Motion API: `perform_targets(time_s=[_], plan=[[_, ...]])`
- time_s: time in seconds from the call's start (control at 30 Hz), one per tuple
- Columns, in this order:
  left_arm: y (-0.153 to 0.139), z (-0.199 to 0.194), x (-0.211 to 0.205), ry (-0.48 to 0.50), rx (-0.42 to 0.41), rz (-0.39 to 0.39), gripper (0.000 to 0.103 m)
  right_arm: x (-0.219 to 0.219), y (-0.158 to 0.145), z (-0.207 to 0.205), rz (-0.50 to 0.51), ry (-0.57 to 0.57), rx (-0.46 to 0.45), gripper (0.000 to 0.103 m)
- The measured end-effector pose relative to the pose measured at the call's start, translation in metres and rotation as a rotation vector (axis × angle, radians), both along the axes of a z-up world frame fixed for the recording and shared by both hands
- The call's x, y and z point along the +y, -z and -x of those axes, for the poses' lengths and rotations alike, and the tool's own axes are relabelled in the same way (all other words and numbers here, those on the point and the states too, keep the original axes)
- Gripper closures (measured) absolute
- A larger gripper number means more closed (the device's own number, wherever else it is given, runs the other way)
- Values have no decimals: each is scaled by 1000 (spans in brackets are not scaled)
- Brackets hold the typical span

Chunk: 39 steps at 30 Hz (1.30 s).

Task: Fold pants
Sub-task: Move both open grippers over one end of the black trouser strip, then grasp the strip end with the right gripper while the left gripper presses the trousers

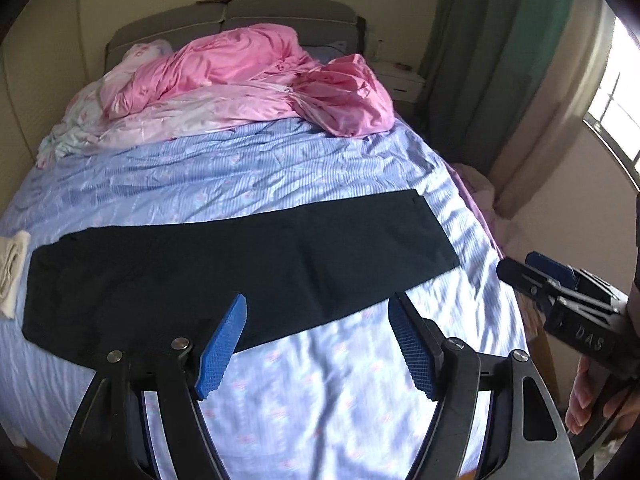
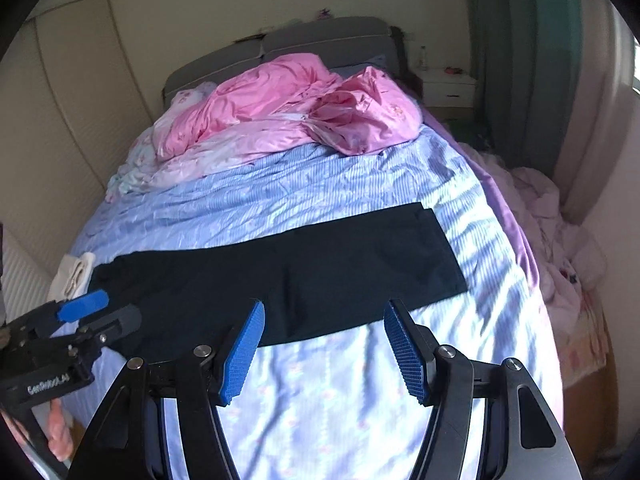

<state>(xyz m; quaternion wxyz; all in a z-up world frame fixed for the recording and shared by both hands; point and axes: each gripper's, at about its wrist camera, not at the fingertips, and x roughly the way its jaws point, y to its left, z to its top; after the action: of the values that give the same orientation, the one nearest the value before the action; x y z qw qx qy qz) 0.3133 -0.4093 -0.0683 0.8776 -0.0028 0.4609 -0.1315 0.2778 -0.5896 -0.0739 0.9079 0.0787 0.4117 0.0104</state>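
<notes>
Hovering above the near part of the bed, the left gripper [image 1: 318, 312] held its blue-padded jaws wide apart with nothing between them, and the right gripper [image 2: 324, 318] did the same off to its right. Each gripper also showed at the edge of the other's view, carried by a hand [image 1: 580, 400]. Just beyond both sets of fingertips lay the dark pants [image 1: 240, 264], spread flat in a long band across the bed, legs stacked one on the other. The wider end lay to the left and the narrower, squared end to the right. Neither gripper touched the fabric. A small cream cloth [image 1: 12, 272] sat just beside the left end of the pants. Under everything stretched a light blue striped sheet [image 1: 320, 400], striped with sunlight on the right. Farther back, a crumpled pink quilt [image 1: 240, 68] was heaped against the grey headboard [image 1: 288, 10], with a white nightstand [image 2: 448, 86] and green curtain [image 2: 520, 60] beyond.
</notes>
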Motion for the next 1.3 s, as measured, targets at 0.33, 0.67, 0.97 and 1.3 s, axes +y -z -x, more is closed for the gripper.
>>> perform_targets(time_s=[0.33, 0.67, 0.97, 1.3], plan=[[45, -65, -73, -178, 77, -54, 17, -97, 52, -90, 40, -127, 77, 40], [120, -141, -141, -95, 129, -148, 17, -153, 140, -182, -41, -121, 142, 46], [166, -183, -165, -87, 158, -178, 17, -175, 205, -221, -66, -86, 231, 55], [183, -191, -173, -84, 193, -158, 17, -179, 240, -232, -82, -78, 285, 57]])
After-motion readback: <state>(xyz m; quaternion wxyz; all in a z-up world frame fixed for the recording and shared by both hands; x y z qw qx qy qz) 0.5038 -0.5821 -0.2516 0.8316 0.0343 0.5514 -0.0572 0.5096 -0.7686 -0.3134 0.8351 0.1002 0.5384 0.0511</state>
